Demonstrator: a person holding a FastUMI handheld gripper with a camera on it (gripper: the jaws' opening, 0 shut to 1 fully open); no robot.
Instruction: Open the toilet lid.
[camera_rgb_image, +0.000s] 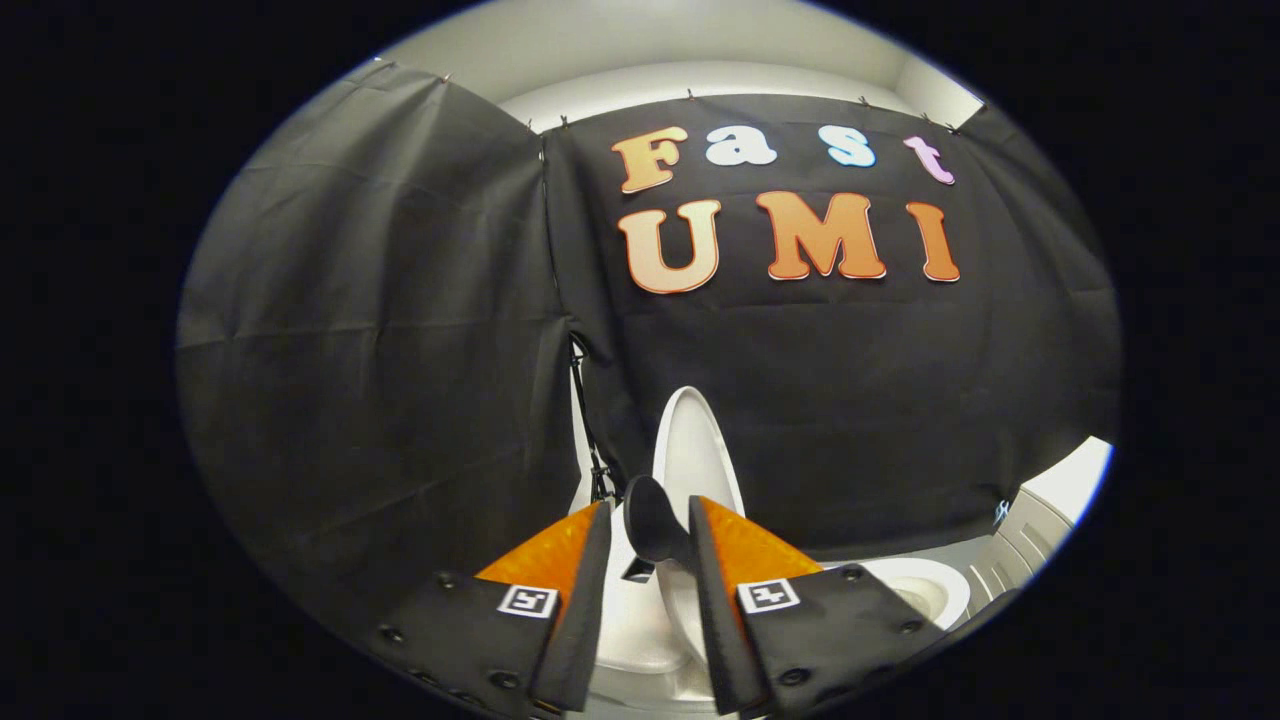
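The gripper (650, 520) is pointing at the black cloth wall (380, 330), its jaws standing a little apart with the toilet lid (697, 455) rising between them. The lid is standing nearly upright and edge-on, seemingly leaning back toward the cloth so that it stays up unaided. A dark rounded piece (650, 525) sits in the gap; whether either finger is pressing it I cannot tell. To the right, the open bowl rim (935, 585) is showing, so the lifting looks essentially done.

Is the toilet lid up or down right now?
Up. The toilet lid stands raised on edge against the black cloth, with the bowl uncovered beside it. The gripper has its fingers slightly apart below it.
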